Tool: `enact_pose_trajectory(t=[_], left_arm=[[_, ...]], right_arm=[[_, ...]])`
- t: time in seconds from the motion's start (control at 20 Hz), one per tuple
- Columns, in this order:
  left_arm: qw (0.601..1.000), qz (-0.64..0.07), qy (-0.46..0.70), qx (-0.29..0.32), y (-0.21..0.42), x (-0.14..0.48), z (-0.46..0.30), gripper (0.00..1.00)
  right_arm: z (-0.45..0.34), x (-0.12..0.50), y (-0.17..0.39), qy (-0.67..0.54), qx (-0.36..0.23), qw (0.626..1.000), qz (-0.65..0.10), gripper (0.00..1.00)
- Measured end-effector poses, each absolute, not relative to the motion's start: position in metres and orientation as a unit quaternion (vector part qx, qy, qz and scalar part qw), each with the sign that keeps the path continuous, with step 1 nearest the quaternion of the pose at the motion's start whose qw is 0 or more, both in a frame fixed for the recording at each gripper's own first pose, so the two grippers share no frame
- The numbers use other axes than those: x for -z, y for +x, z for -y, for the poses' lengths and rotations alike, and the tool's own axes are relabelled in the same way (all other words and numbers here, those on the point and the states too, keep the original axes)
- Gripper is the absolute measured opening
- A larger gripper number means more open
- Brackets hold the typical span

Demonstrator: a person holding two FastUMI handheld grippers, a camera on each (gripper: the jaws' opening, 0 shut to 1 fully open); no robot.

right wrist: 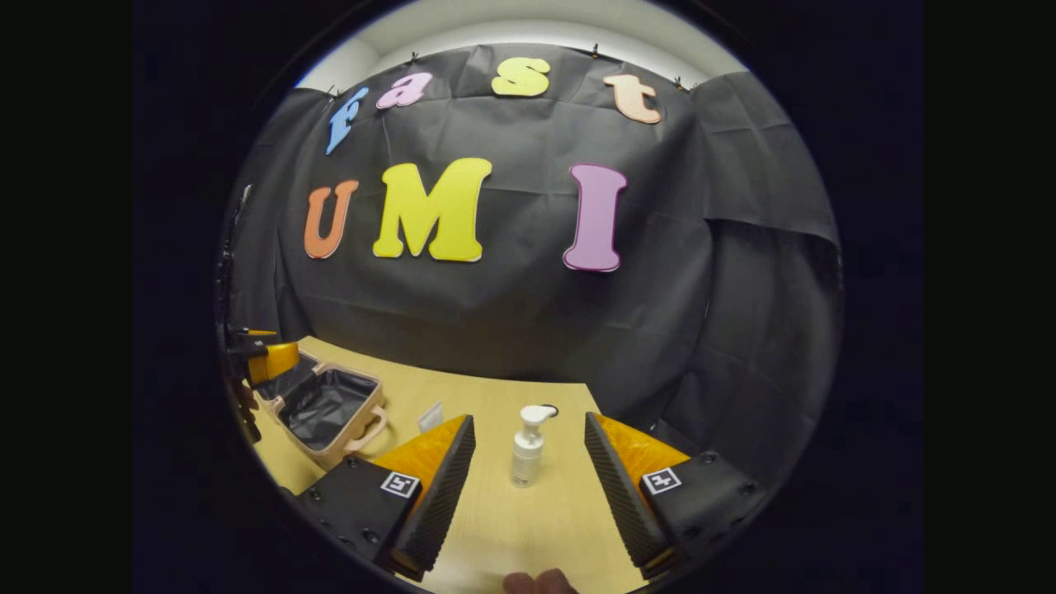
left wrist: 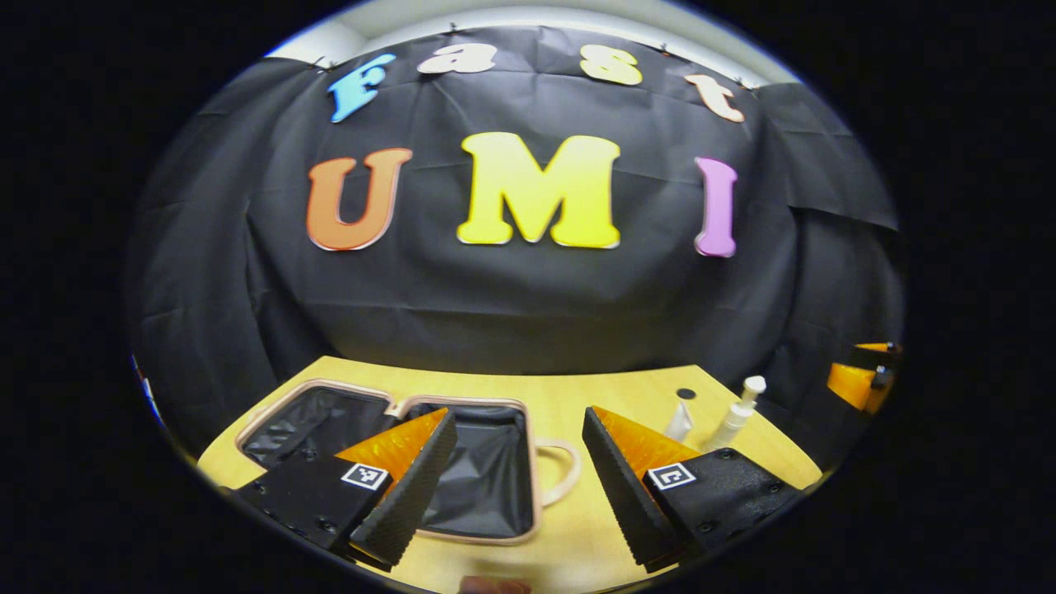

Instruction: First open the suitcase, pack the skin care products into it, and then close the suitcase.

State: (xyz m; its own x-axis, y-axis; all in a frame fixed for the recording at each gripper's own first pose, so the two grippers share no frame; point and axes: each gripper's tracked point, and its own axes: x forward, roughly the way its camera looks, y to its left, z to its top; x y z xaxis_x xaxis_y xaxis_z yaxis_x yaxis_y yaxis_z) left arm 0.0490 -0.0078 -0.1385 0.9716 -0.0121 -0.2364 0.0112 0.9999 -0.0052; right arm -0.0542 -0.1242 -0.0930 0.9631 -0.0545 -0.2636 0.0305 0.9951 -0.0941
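Observation:
A small pink suitcase [left wrist: 540, 483] lies open on the wooden table [left wrist: 569, 396], its black lining showing and its handle toward the right; it also sits at the left in the right gripper view as the suitcase [right wrist: 330, 404]. My left gripper [left wrist: 518, 437] hangs open above its right half. A white pump bottle [right wrist: 528, 450] stands upright on the table, straight ahead between the fingers of my open right gripper [right wrist: 528, 441], untouched. The same bottle [left wrist: 737, 412] stands right of a small white tube [left wrist: 678, 422]; the tube [right wrist: 430, 417] lies between suitcase and bottle.
A small dark round cap or hole [left wrist: 685, 393] marks the table behind the tube. The black cloth wall closes the table's far edge. The other gripper [left wrist: 862, 375] shows at the far right of the left gripper view, and the left one [right wrist: 260, 359] over the suitcase in the right gripper view.

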Motion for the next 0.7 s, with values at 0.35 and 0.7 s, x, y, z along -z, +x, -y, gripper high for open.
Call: enact_pose_trajectory(t=[0.35,0.7], left_arm=[[0.98,-0.172,0.019,0.098,0.062,0.22,0.123,0.98],[0.968,-0.209,0.015,0.141,0.116,0.297,0.177,0.99]], right_arm=[[0.177,0.117,-0.058,-0.057,0.034,0.983,-0.169,0.77],[0.213,0.121,-0.073,-0.071,0.041,0.976,-0.201,0.79]])
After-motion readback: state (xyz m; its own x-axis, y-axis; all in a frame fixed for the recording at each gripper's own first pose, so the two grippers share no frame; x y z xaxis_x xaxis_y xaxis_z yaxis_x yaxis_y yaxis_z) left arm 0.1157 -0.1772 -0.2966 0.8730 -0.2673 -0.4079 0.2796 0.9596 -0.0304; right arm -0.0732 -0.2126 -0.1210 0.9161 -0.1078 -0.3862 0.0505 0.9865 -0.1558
